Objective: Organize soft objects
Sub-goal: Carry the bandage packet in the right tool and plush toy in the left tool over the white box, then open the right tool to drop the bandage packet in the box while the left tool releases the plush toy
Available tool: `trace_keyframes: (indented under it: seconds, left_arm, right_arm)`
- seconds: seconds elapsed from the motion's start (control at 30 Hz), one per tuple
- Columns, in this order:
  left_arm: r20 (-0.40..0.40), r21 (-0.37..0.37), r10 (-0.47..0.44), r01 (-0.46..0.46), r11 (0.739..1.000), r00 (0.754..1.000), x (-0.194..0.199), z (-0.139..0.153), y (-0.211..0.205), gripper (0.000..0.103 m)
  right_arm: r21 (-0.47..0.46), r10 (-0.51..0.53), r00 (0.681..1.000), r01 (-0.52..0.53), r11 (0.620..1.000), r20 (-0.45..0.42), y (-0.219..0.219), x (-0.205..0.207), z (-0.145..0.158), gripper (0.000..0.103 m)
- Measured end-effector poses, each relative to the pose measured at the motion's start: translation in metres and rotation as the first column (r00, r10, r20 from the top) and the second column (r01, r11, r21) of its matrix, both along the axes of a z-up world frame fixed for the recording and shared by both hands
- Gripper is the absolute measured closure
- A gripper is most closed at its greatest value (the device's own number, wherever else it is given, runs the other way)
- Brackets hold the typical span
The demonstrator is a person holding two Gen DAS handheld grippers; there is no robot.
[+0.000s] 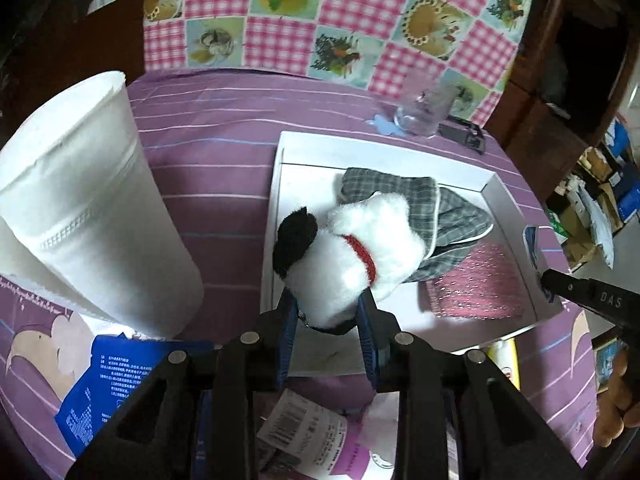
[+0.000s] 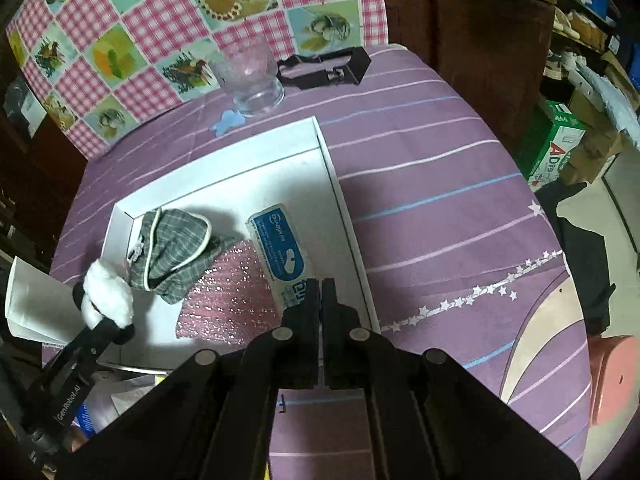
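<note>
Left gripper (image 1: 328, 312) clamps white plush dog (image 1: 360, 248) over shallow white box (image 1: 384, 154) for dropping; right gripper (image 2: 320, 292), shut, pinches tissue pack (image 2: 280, 252) inside it.

Black left gripper (image 1: 329, 312) — blue pads, silver screws — marked "GenRobot.AI".

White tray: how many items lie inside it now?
3. A plaid pouch at the back, a pink glittery cloth in front, a tissue pack by the right wall of the tray. More may be hidden underneath.
</note>
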State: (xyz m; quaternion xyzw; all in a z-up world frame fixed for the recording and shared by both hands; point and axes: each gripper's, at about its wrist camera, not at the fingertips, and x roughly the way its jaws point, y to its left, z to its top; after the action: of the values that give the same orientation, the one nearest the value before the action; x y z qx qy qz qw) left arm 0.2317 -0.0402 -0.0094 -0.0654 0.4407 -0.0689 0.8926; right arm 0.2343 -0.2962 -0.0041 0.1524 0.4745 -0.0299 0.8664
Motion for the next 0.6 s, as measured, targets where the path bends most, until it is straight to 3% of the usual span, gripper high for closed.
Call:
trace_keyframes:
  seconds: [0.27, 0.43, 0.6]
  left_arm:
    - [0.005, 0.127, 0.013, -0.013, 0.992, 1.000, -0.003, -0.006, -0.015, 0.075]
    - [-0.046, 0.024, -0.029, 0.030, 0.999, 0.999, 0.000, -0.013, -0.012, 0.074]
    - [-0.062, 0.003, -0.039, 0.039, 0.999, 0.997, 0.000, -0.013, -0.011, 0.073]
  right_arm:
    - [-0.020, -0.002, 0.999, 0.001, 1.000, -0.043, 0.001, 0.004, -0.010, 0.101]
    - [0.014, -0.001, 0.997, 0.002, 1.000, -0.073, -0.003, 0.005, -0.017, 0.101]
    - [0.003, -0.002, 0.997, 0.002, 1.000, -0.076, -0.002, 0.005, -0.018, 0.101]
